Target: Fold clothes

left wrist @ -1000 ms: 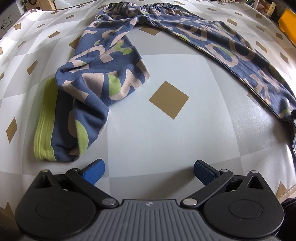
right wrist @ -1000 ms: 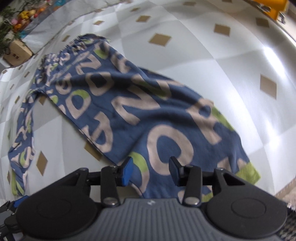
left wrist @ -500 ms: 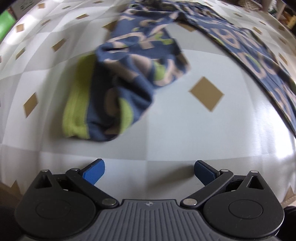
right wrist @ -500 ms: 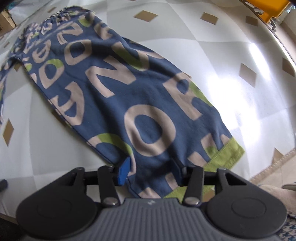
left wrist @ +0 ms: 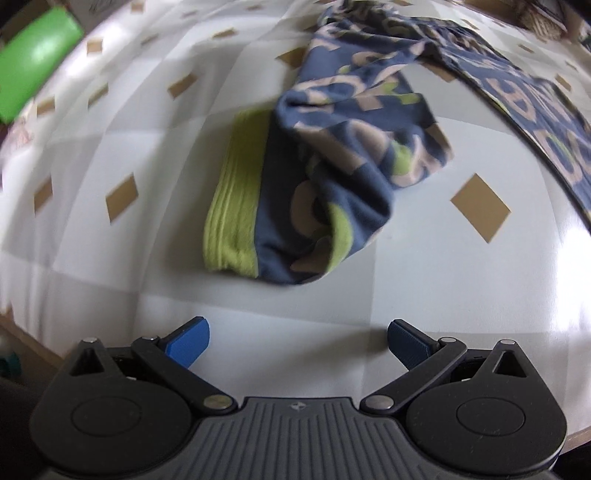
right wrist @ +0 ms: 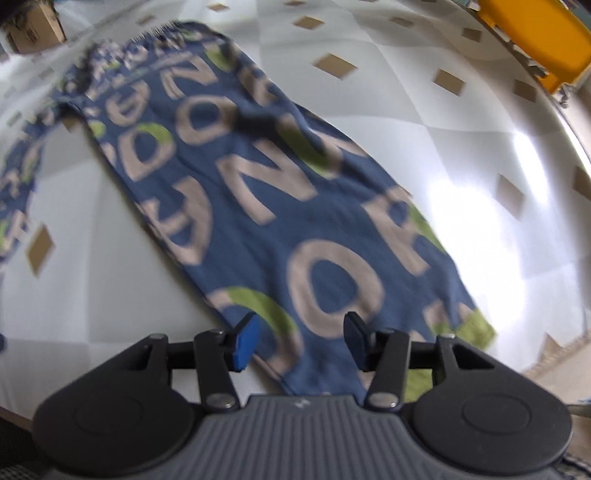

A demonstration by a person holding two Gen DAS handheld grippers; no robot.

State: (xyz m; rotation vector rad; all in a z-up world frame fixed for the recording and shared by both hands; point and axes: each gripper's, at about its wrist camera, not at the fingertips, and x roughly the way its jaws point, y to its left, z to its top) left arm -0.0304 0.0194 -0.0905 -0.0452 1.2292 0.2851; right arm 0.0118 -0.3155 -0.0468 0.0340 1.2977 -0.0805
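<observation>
Blue trousers with beige letters and lime patches lie on the table. In the left wrist view one leg (left wrist: 343,177) is crumpled, its lime cuff (left wrist: 236,199) turned to the left. The other leg (left wrist: 535,107) runs along the upper right. My left gripper (left wrist: 298,341) is wide open over bare tablecloth, just short of the crumpled leg, with nothing between its fingers. In the right wrist view the flat leg (right wrist: 280,206) stretches away, its lime cuff (right wrist: 469,325) at the lower right. My right gripper (right wrist: 301,339) hovers over this leg near the cuff, partly open, its pads off the cloth.
The tablecloth (left wrist: 480,369) is white and grey with tan diamonds. A green object (left wrist: 33,62) lies off the table's far left. An orange container (right wrist: 535,33) sits at the far right and a cardboard box (right wrist: 33,26) at the far left. The table edge (right wrist: 554,354) runs close to the right cuff.
The right jaws have widened, and the leg under them, rumpled before, now lies flat. The left gripper has swung left, so the crumpled leg sits nearer the middle of its view.
</observation>
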